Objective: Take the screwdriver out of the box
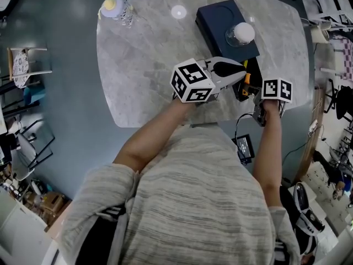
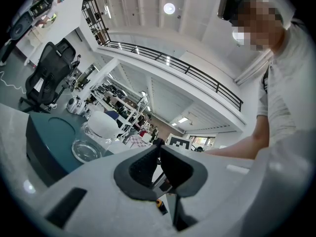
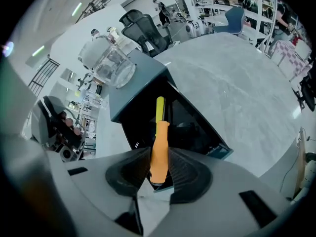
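Note:
The screwdriver (image 3: 159, 147) has an orange handle and a yellow shaft, and it points into the open dark box (image 3: 143, 88). My right gripper (image 3: 159, 157) has both pads against the orange handle. In the head view the orange handle (image 1: 246, 80) shows in the box's open near end, just left of the right gripper (image 1: 252, 91). My left gripper (image 1: 240, 70) lies level beside that opening with its tips together (image 2: 158, 143); nothing shows between them. The navy box (image 1: 215, 21) rests on the marble table (image 1: 149, 65).
A glass jar with a white lid (image 1: 241, 33) stands on the box's closed top. A plastic bottle (image 1: 117, 9) is at the table's far left corner. A black device with a cable (image 1: 244, 145) lies on the floor by the near edge. Chairs surround the table.

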### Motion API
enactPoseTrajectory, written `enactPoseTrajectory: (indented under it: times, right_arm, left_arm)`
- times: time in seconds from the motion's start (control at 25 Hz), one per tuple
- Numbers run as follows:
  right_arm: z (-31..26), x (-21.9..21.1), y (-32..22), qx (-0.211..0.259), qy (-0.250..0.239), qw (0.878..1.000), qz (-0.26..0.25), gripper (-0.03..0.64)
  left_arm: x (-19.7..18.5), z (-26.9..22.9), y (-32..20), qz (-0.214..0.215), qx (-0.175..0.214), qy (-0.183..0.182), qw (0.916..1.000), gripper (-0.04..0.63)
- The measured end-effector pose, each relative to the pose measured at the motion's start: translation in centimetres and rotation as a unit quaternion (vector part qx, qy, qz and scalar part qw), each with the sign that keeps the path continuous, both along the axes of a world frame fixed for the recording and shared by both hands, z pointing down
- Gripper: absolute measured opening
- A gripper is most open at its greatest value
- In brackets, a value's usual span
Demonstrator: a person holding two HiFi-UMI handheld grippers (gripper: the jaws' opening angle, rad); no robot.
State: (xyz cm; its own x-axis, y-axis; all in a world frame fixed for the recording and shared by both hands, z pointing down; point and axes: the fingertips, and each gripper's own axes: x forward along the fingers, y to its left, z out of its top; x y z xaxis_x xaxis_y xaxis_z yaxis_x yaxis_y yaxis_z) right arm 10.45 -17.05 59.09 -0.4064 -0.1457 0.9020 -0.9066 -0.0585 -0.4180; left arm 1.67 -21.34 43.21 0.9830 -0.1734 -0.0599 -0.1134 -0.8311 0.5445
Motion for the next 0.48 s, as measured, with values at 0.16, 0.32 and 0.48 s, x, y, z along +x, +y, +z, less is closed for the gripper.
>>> enactPoseTrajectory:
  times: [0.16,0.32,0.48]
  right_arm:
    - [-0.8,-0.4,0.0,0.014,-0.029,0.999,0.009,0.11]
    - [-1.3,-0.6,0.5,0.019,-0.046,0.999,0.01,0.11]
    - [-1.6,-0.8,0.8,0.022,-0.064,0.998,0.01,0.11]
  left_arm:
    - [0.0,0.1,0.5,-0.003,0.002,-0.006,1.0,0.034]
    - [0.1,0.0,1.0,-0.009,0.004,-0.01,0.9999,0.034]
    - [0.4,0.0,0.9,-0.014,0.004,-0.015,0.9998,0.034]
